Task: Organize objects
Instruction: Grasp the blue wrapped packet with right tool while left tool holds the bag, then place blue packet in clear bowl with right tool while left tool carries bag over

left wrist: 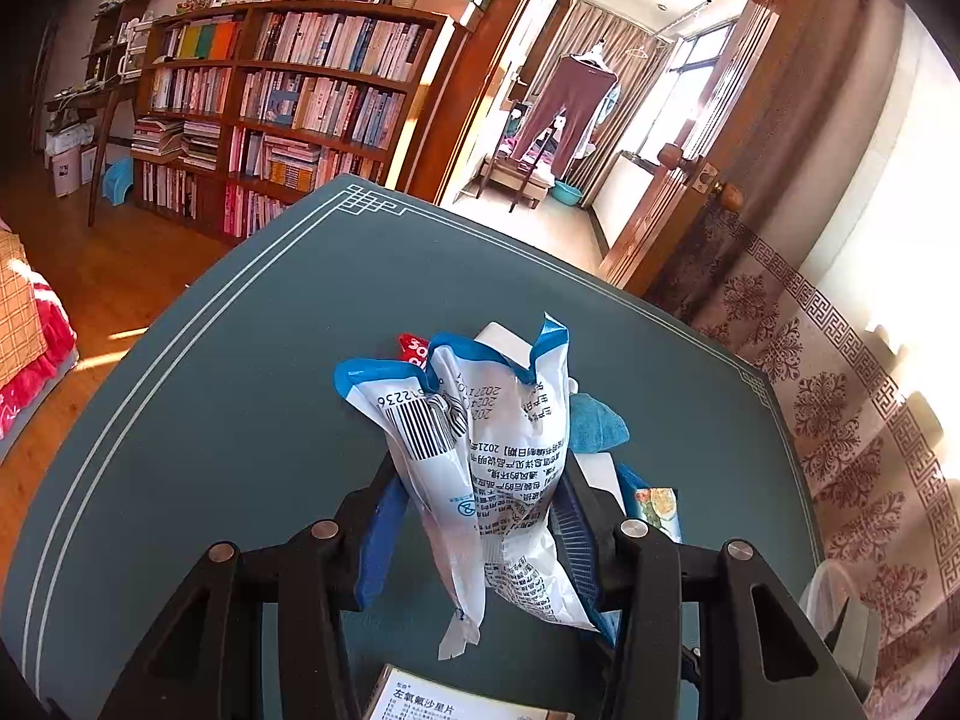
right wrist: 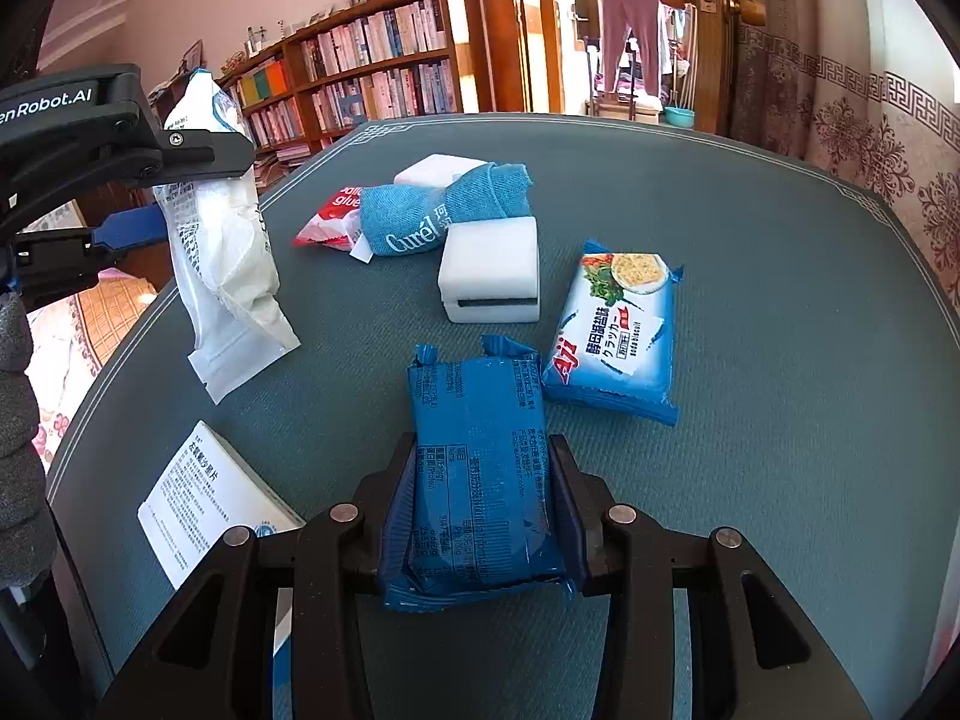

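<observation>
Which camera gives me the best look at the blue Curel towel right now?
The right wrist view: the blue towel lies rolled and in full view between two white blocks, logo readable. The left wrist view shows only a corner of it behind the white pouch.

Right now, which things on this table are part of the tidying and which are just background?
In play:
white printed pouch, in left hand-held gripper
dark blue packet, in right hand-held gripper
Aji cracker pack
blue towel

Background:
bookshelf
hanging trousers

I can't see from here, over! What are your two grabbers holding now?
Left gripper shut on white-and-blue bag, lifted. Right gripper shut on dark blue packet, on table. Nothing blocking.
</observation>
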